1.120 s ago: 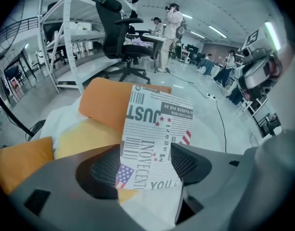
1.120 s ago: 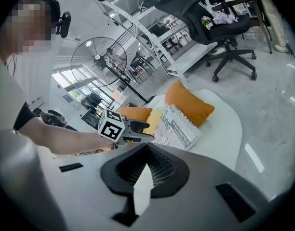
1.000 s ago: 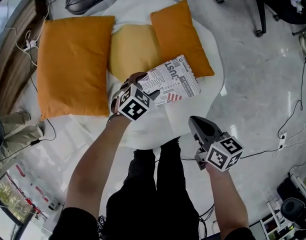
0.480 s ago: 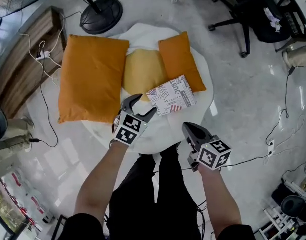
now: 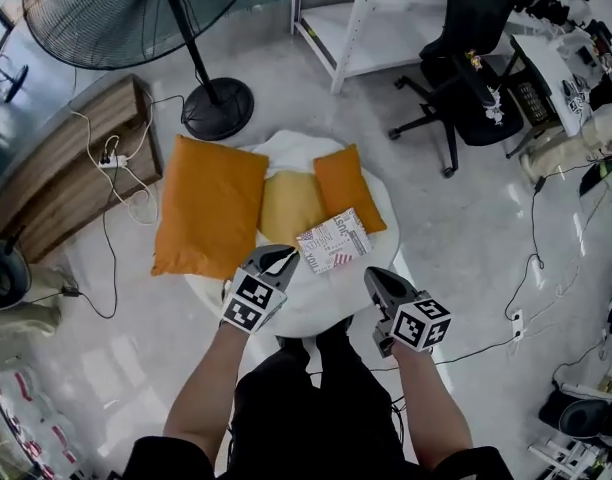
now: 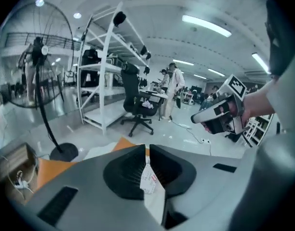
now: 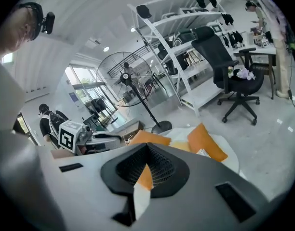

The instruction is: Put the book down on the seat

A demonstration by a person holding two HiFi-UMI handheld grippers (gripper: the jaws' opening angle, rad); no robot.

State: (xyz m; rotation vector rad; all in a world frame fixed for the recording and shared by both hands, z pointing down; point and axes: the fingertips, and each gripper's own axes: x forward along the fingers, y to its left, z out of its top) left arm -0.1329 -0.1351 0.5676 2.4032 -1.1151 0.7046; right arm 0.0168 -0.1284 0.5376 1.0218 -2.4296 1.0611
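Note:
The book [image 5: 333, 241], white with newspaper print and red marks, lies flat on the round white seat [image 5: 326, 303] against the cushions. No gripper touches it. My left gripper [image 5: 284, 255] hovers just short of the book's left corner. Its jaws are closing, nearly together, with nothing between them. In the left gripper view [image 6: 147, 147] a strip of the book [image 6: 148, 178] shows through the thin slit. My right gripper [image 5: 370, 274] is shut and empty, below the book's right side. The right gripper view [image 7: 146, 144] shows the book [image 7: 203, 152] beside an orange cushion.
A large orange cushion [image 5: 211, 208], a yellow one [image 5: 291, 208] and a small orange one [image 5: 346, 188] lie on the seat. Behind it stand a floor fan [image 5: 218, 108], a white shelf [image 5: 376, 18] and a black office chair [image 5: 466, 68]. A wooden bench [image 5: 56, 168] and cables are at left.
The book left the left gripper's jaws and now lies alone on the seat. Both grippers drew back toward me, the left jaws came together, and the view pulled up and away.

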